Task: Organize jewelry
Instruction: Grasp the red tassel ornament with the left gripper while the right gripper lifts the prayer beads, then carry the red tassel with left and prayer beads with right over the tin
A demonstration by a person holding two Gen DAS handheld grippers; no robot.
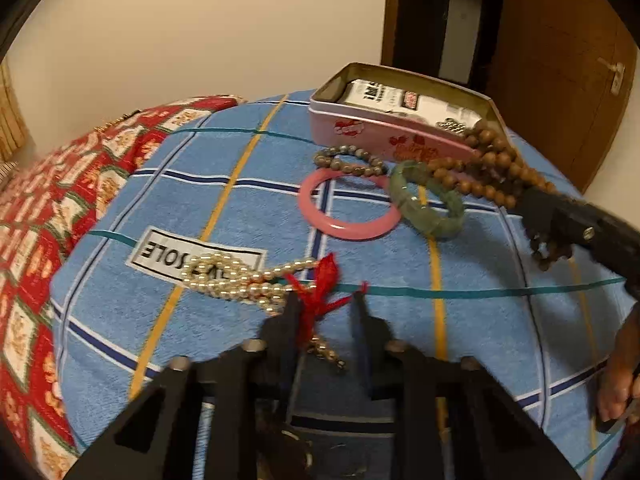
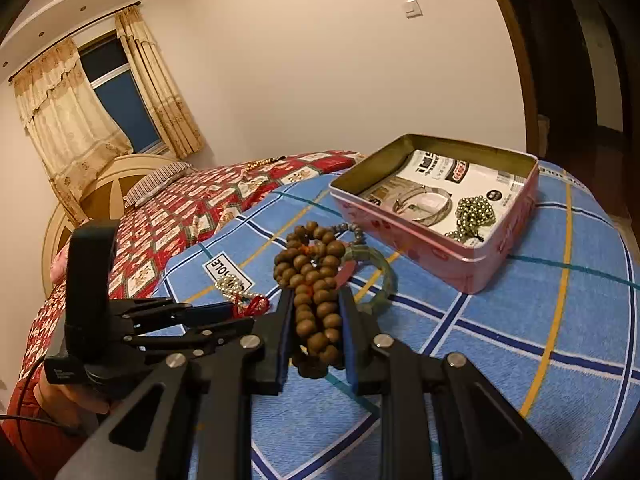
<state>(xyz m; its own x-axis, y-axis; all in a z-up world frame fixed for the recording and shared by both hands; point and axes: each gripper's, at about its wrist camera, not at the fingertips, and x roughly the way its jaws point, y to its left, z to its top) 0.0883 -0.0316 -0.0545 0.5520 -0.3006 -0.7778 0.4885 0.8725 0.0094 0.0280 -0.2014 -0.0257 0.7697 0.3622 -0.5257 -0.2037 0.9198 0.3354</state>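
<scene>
A pearl necklace (image 1: 236, 280) with a red tassel (image 1: 320, 288) lies on the blue checked towel (image 1: 200, 208). My left gripper (image 1: 327, 304) stands over the tassel with a narrow gap between its jaws; red threads lie in that gap. The right wrist view shows the left gripper (image 2: 244, 316) at the tassel (image 2: 252, 306). My right gripper (image 2: 316, 308) is shut on a bunched string of brown wooden beads (image 2: 316, 280), held above the towel in front of the open pink tin (image 2: 420, 252). The tin holds a silver bangle (image 2: 420, 204) on a card and a heap of small greenish beads (image 2: 474, 210).
A pink bangle (image 1: 348, 232), a green jade bracelet (image 1: 432, 224) and a grey bead bracelet (image 1: 348, 162) lie beside the tin (image 1: 384, 124). The towel covers a bed with a red patterned quilt (image 1: 48, 200). A wooden door (image 1: 560, 80) stands behind. A hand (image 1: 616, 392) shows at the right edge.
</scene>
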